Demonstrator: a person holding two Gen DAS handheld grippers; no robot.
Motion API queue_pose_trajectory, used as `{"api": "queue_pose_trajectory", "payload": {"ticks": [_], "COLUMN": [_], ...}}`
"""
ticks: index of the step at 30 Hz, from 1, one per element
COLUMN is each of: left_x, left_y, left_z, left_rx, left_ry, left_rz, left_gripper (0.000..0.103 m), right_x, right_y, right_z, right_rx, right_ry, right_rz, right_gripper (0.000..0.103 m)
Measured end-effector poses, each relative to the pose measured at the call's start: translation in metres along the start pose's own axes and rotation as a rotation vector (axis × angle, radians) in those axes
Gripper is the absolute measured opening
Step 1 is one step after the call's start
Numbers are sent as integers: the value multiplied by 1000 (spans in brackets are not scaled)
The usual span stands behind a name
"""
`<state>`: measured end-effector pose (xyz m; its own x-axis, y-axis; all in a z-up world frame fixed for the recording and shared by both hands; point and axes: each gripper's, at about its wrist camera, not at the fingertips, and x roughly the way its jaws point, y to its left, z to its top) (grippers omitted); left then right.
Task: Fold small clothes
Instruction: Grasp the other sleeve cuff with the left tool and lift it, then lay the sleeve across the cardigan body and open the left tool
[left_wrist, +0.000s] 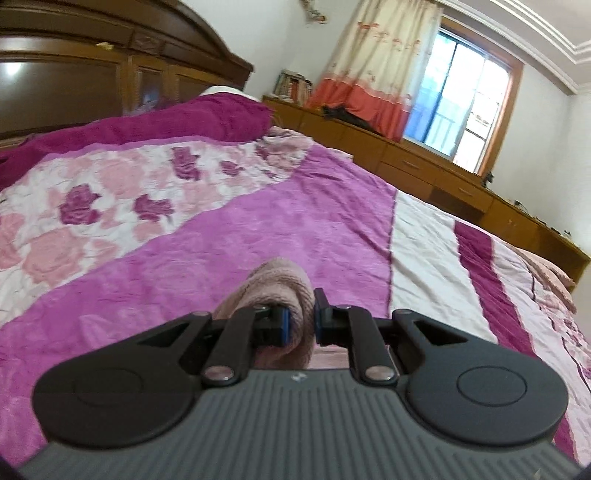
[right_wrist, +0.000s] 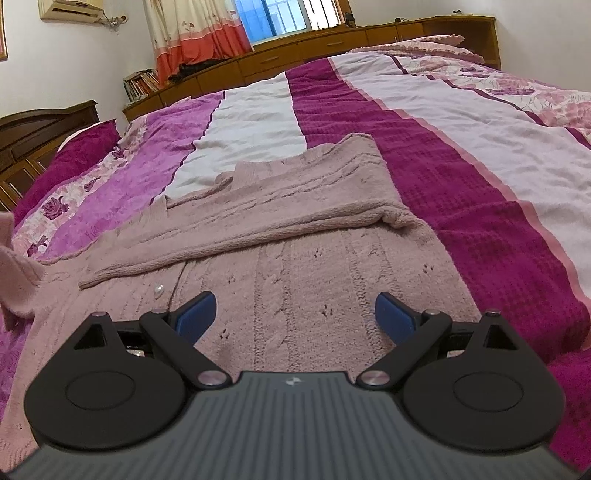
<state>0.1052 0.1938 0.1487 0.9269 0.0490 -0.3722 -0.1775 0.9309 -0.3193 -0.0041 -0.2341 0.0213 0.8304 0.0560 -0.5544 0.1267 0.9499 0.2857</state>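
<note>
Bedroom, bed covered by a quilted bedspread (right_wrist: 461, 155) in magenta, violet and white bands with rose print; lots of open cover toward the top of both views. Wooden drawer unit (right_wrist: 332, 44) along the far edge, dark headboard (left_wrist: 92, 74) upper left in the left view. Pink cable-knit cardigan (right_wrist: 295, 266) lies flat, centre of the right view, one sleeve folded across it, pearl button (right_wrist: 159, 290) near the placket. Right gripper (right_wrist: 295, 314) spread wide just over the knit, nothing between the pads. Left gripper (left_wrist: 301, 325) clamped on a bunched fold of that cardigan, lifted clear of the cover.
</note>
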Motion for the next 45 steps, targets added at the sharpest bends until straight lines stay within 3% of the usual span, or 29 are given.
{"api": "queue_pose_trajectory", "payload": {"ticks": [7, 13, 27, 31, 33, 36, 45], "left_x": [9, 25, 55, 58, 55, 49, 21], "left_y": [-55, -92, -109, -112, -114, -118, -106], "left_z": [-18, -54, -130, -139, -140, -139, -133], "left_rx": [39, 100, 187, 221, 233, 254, 243], "left_ry": [28, 122, 323, 375, 381, 389, 434], "left_rz": [-68, -120, -115, -123, -138, -150, -49], "left_gripper": [14, 14, 17, 28, 42, 54, 58], "right_x": [-1, -1, 4, 4, 4, 4, 4], "right_y": [-9, -17, -25, -25, -25, -25, -25], "right_z": [1, 0, 0, -1, 0, 0, 0], "right_rx": [31, 56, 82, 83, 83, 84, 83], "right_ry": [-10, -13, -19, -20, -20, -20, -20], "right_rz": [3, 8, 28, 30, 30, 30, 30], "right_gripper": [97, 97, 97, 97, 97, 97, 97]}}
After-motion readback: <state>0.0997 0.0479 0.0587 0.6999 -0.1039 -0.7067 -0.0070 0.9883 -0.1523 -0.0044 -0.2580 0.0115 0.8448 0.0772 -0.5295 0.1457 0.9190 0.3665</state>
